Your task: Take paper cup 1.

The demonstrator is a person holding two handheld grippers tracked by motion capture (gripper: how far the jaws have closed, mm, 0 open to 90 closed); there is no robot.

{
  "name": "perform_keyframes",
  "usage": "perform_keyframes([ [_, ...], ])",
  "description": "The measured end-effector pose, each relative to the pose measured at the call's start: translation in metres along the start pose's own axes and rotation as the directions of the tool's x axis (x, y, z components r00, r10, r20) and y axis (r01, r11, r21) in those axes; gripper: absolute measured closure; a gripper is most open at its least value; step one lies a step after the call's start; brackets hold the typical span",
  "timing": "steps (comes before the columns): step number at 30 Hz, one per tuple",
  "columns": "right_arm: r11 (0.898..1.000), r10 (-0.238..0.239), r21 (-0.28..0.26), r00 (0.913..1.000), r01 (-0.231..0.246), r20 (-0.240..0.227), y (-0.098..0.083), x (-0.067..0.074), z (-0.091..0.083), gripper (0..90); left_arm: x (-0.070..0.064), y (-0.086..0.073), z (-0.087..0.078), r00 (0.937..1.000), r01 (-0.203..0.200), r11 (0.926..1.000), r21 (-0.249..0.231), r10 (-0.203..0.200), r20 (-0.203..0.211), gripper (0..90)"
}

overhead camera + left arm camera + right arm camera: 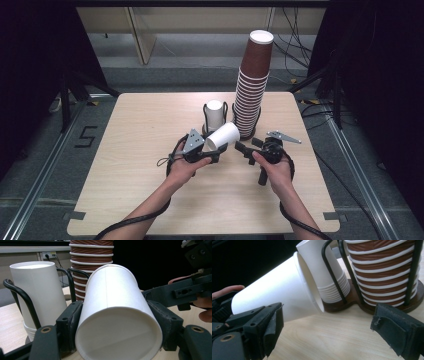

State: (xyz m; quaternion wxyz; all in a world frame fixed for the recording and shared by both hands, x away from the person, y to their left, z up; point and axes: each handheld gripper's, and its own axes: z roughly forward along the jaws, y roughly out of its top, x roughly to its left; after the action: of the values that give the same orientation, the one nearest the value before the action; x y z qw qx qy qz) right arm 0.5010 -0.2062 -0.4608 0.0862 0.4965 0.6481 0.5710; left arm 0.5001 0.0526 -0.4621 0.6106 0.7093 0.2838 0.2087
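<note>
Here, on the wooden table (150, 200), the left gripper (212, 150) is clamped on one white paper cup (223, 137), which lies tilted on its side above the tabletop, its base toward the person and its open mouth toward the cup holder. In the left gripper view the cup (117, 315) sits squarely between the two black pads, both pressing on its wall. Just behind it stands a short stack of white cups (215, 115) in the left bay of a black wire holder (225, 111); the right gripper view shows about ten rims nested there. To the right, in the holder's second bay, rises one tall stack of brown ribbed cups (252, 85), roughly twenty, turned upside down with a white base on top. Farther right, the right gripper (243, 148) hangs just beside the held cup's mouth, its jaws standing apart with nothing between them. Two hands, two grippers, two stacks, one loose cup.
</note>
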Motion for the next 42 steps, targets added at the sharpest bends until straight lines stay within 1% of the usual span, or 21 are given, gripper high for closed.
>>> perform_keyframes([
  [1,1.000,0.018,0.007,0.9998,-0.018,-0.003,0.000,0.002,0.000,10.2,0.000,0.000,0.000,1.0000,-0.001,1.0000,0.000,0.001,0.000,32.0],
  [2,1.000,0.005,0.000,1.0000,-0.005,-0.001,0.001,0.001,0.001,9.8,0.000,0.000,0.000,1.0000,-0.002,1.0000,0.000,0.002,-0.001,32.0],
  [8,1.000,0.031,-0.005,0.9995,-0.031,0.005,0.003,0.003,0.003,5.7,0.001,-0.001,0.001,1.0000,-0.004,1.0000,0.002,0.004,-0.004,32.0],
  [9,0.998,0.063,0.001,0.9980,-0.063,0.008,0.003,0.006,0.004,4.1,0.001,-0.001,0.001,1.0000,-0.004,1.0000,0.003,0.004,-0.004,32.0],
  [10,0.999,0.038,-0.005,0.9992,-0.038,0.007,0.004,0.005,0.004,2.9,0.001,-0.001,0.001,1.0000,-0.005,1.0000,0.003,0.005,-0.005,31.9],
  [11,0.997,0.080,0.003,0.9968,-0.080,-0.002,0.004,0.008,0.005,1.8,0.001,-0.001,0.001,1.0000,-0.006,1.0000,0.004,0.006,-0.006,31.9],
  [12,0.997,0.081,0.003,0.9967,-0.081,0.003,0.004,0.009,0.005,0.6,0.001,-0.001,0.001,1.0000,-0.005,1.0000,0.003,0.005,-0.005,31.9],
  [13,0.999,0.048,-0.006,0.9988,-0.048,0.006,0.005,0.007,0.006,0.5,0.001,-0.001,0.001,1.0000,-0.006,1.0000,0.004,0.006,-0.005,31.9],
  [14,0.998,0.066,-0.006,0.9978,-0.066,-0.001,0.006,0.008,0.006,0.5,0.000,-0.001,0.001,1.0000,-0.006,1.0000,0.003,0.006,-0.004,31.9],
  [16,0.998,0.064,-0.012,0.9979,-0.064,0.007,0.007,0.009,0.007,0.5,-0.001,-0.002,0.002,0.9999,-0.010,0.9999,0.002,0.010,0.001,31.8],
  [17,0.995,0.099,-0.006,0.9951,-0.099,0.001,0.007,0.012,0.007,0.5,-0.001,-0.002,0.002,0.9999,-0.011,0.9999,-0.008,0.011,0.005,31.8],
  [19,0.995,0.099,-0.006,0.9949,-0.099,-0.017,0.008,0.011,0.008,0.5,-0.002,-0.003,0.003,0.9999,-0.015,0.9999,-0.006,0.015,0.001,31.8],
  [20,0.994,0.111,-0.008,0.9937,-0.111,-0.010,0.008,0.012,0.009,0.5,-0.003,-0.003,0.003,0.9999,-0.015,0.9999,-0.008,0.015,0.000,31.8],
  [23,0.989,0.145,-0.002,0.9891,-0.145,-0.025,0.008,0.013,0.012,0.5,-0.004,-0.003,0.004,0.9998,-0.018,0.9998,-0.010,0.018,0.004,31.8],
  [24,0.988,0.151,-0.003,0.9876,-0.151,-0.042,0.008,0.013,0.013,0.5,-0.004,-0.003,0.004,0.9998,-0.020,0.9998,-0.010,0.020,0.005,31.9],
  [28,0.983,0.184,0.000,0.9805,-0.185,-0.068,0.007,0.013,0.017,0.5,-0.006,-0.003,0.005,0.9998,-0.020,0.9997,-0.010,0.020,0.007,31.9],
  [30,0.983,0.186,-0.001,0.9806,-0.186,-0.063,0.007,0.013,0.018,0.5,-0.006,-0.003,0.005,0.9997,-0.022,0.9997,-0.011,0.022,0.008,31.9],
  [33,0.983,0.184,0.008,0.9793,-0.184,-0.083,0.007,0.013,0.020,0.5,-0.007,-0.004,0.006,0.9997,-0.022,0.9997,-0.014,0.022,0.010,31.9],
  [36,0.983,0.186,0.010,0.9788,-0.186,-0.086,0.007,0.012,0.021,0.5,-0.008,-0.005,0.006,0.9997,-0.023,0.9996,-0.014,0.023,0.010,31.9],
  [39,0.979,0.202,0.011,0.9754,-0.202,-0.087,0.007,0.012,0.022,0.6,-0.008,-0.005,0.007,0.9996,-0.026,0.9995,-0.016,0.027,0.011,31.9],
  [42,0.974,0.228,0.017,0.9685,-0.228,-0.099,0.007,0.011,0.022,0.6,-0.008,-0.005,0.007,0.9996,-0.025,0.9995,-0.019,0.026,0.009,32.0],
])
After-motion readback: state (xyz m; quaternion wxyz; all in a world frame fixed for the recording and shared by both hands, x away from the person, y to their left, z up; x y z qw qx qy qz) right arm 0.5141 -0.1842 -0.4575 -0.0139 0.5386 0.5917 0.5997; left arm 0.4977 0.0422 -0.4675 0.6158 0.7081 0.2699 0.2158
